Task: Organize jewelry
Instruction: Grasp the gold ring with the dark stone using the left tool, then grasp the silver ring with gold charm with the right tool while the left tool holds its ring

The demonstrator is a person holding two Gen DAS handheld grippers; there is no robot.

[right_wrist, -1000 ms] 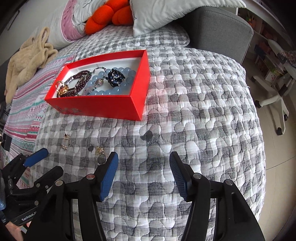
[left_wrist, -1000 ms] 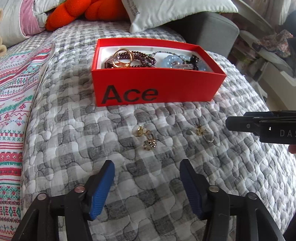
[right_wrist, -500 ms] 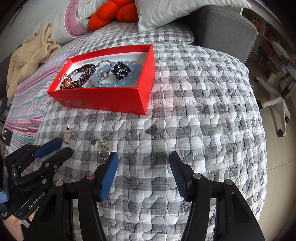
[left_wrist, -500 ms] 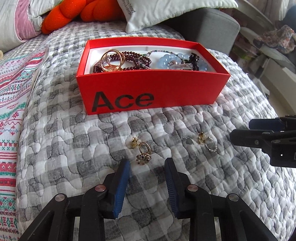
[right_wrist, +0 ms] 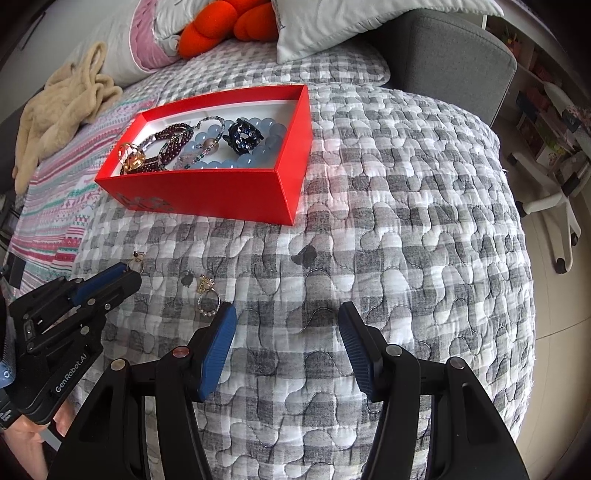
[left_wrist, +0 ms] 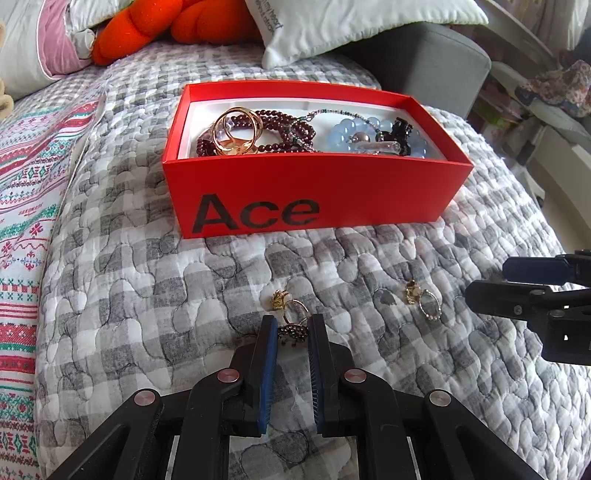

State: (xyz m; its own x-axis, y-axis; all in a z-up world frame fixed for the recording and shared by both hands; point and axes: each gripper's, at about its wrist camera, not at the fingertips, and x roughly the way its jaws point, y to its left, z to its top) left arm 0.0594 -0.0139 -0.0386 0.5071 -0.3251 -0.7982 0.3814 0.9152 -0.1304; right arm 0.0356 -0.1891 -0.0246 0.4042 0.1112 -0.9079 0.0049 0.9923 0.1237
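Nearest the viewer, on a grey-and-white checked quilt [left_wrist: 122, 295], the left gripper [left_wrist: 292, 328] has its blue-padded fingers drawn narrow around a gold earring with a dark beaded cluster [left_wrist: 291, 321]; whether the pads are already pinching it cannot be told, since a sliver of gap shows on each side. The right gripper [right_wrist: 286, 325], seen in its own view, hangs released, jaws spread wide over bare quilt, with a second earring, a small hoop with pale stones [right_wrist: 207, 295], lying just off its left fingertip. The left tool's body carries the printed word "GenRobot.AI". The step in hand looks like picking up the first loose earring. The next move probably calls for a firm pinch on so small and slippery a piece, then a lift and a carry forward over the near wall of the box. Farther back, toward the middle of the bed, stands an open red cardboard box [left_wrist: 314, 195] with "Ace" in large black letters on its front. Inside lie gold rings [left_wrist: 236, 129], a dark red beaded bracelet [left_wrist: 284, 125], a pale blue beaded bracelet [left_wrist: 351, 133] and a black hair clip [left_wrist: 400, 133]. Beyond are an orange cushion [left_wrist: 147, 26], a white pillow [left_wrist: 351, 26] with illegible print, and a grey upholstered bed end [left_wrist: 439, 66].
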